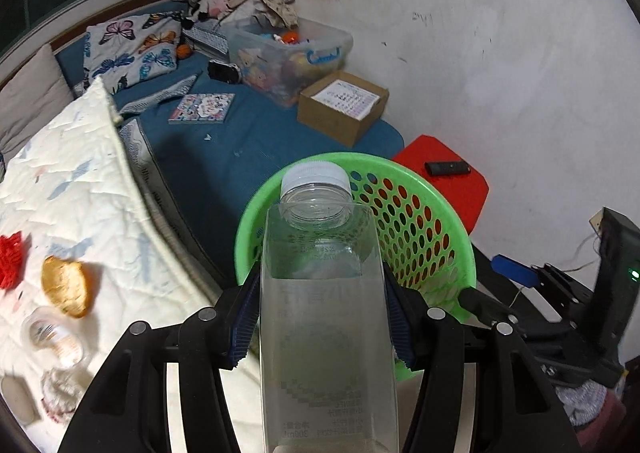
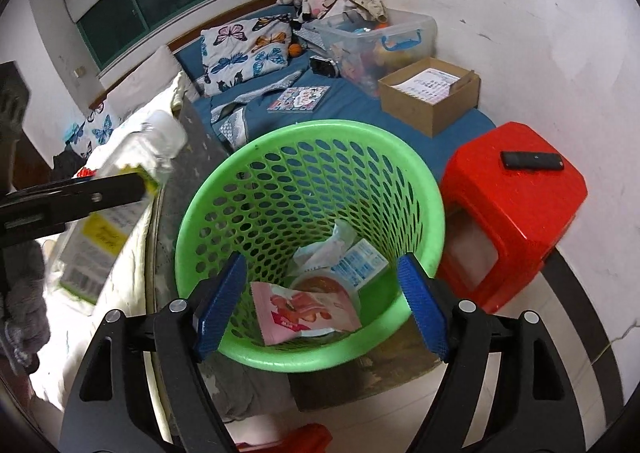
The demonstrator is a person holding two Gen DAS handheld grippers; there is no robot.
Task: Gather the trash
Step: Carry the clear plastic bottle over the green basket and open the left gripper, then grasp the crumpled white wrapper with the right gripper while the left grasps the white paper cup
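My left gripper [image 1: 322, 317] is shut on a clear plastic bottle [image 1: 324, 285] with a white cap, its blue pads pressing both sides. The bottle points toward the green perforated basket [image 1: 420, 221], just in front of its near rim. In the right wrist view my right gripper [image 2: 322, 305] stands open over the basket [image 2: 312, 133], with nothing between its fingers. Inside the basket lie a pink wrapper [image 2: 304, 311] and crumpled white packaging [image 2: 344, 253]. The bottle [image 2: 120, 213] shows blurred at the left of that view.
On the white quilt [image 1: 80, 193] lie a brownish scrap [image 1: 66, 285], a clear cup [image 1: 52, 341] and a red item [image 1: 10, 259]. A red stool [image 2: 516, 205] with a black device [image 2: 532, 161] stands right of the basket. A cardboard box [image 2: 432, 93] and a clear bin [image 2: 380, 41] sit behind.
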